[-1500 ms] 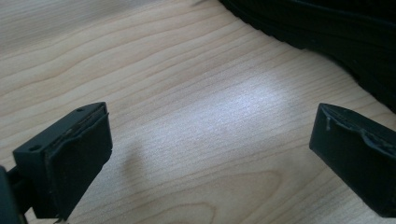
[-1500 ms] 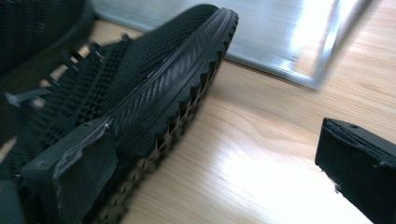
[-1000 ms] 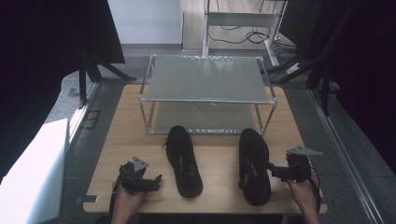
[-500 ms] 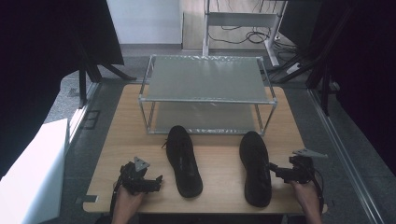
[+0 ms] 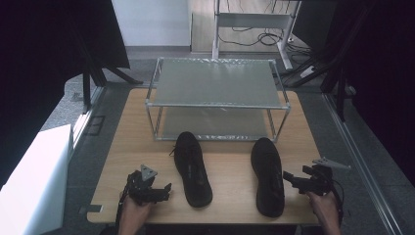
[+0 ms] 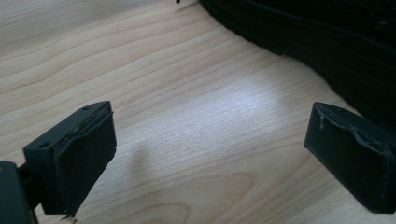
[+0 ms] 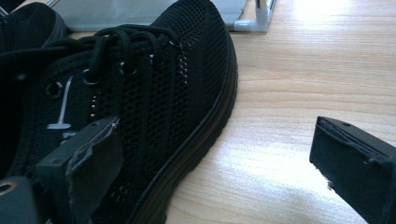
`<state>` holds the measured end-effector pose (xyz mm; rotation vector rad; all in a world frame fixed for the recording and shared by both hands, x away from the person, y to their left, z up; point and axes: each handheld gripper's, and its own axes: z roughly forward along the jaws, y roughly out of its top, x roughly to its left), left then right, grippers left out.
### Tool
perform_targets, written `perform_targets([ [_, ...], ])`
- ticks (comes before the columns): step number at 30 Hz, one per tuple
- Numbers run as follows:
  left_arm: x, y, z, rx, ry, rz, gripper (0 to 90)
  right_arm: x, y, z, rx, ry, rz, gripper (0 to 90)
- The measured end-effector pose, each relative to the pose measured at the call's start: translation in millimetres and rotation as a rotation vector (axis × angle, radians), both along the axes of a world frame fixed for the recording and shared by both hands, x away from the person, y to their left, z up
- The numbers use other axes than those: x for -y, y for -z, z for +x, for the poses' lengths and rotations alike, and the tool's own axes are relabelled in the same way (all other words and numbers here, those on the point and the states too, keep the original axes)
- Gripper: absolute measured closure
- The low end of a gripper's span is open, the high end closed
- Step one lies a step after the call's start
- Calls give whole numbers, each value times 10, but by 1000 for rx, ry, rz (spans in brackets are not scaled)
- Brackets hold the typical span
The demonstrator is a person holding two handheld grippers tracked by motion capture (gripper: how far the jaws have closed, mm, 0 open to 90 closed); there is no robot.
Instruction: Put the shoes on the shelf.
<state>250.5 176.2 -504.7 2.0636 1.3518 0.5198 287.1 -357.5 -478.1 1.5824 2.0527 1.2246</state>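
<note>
Two black mesh lace-up shoes lie on the wooden table (image 5: pixel 230 161), toes toward the rack: the left shoe (image 5: pixel 192 169) and the right shoe (image 5: pixel 267 176). My left gripper (image 5: pixel 165 192) rests near the front edge, left of the left shoe, and is open. Its view shows bare wood between the jaws of the left gripper (image 6: pixel 217 144), with the left shoe's sole (image 6: pixel 327 42) beyond. My right gripper (image 5: pixel 289 180) sits just right of the right shoe; its jaws have just been opening. In its own view the right gripper (image 7: pixel 219 149) is open, the right shoe (image 7: pixel 177 84) beside its left jaw, the pads not pressing.
A two-tier metal rack (image 5: pixel 218 93) with frosted shelves stands at the table's back half, its lower shelf (image 7: pixel 140 11) just past the shoes' toes. A white box (image 5: pixel 34 181) sits on the floor at left. A desk frame and cables (image 5: pixel 254 29) lie behind.
The right gripper has drawn back slightly from the right shoe's side toward the front edge, and its jaws stand wider. The left gripper and both shoes have stayed put.
</note>
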Motion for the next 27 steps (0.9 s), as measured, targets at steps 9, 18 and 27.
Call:
perform_targets([
  [9, 22, -93, -40, 10, -11, -68, 20, -30, -65, -89, 19, -23, 30, 11],
  [18, 129, -291, -36, 47, -64, -176, 0, -118, -125, -206, 21, -38, 129, 22],
  [27, 398, -396, 62, 55, -43, -236, 0, -330, -75, -196, -5, -56, 115, 58],
])
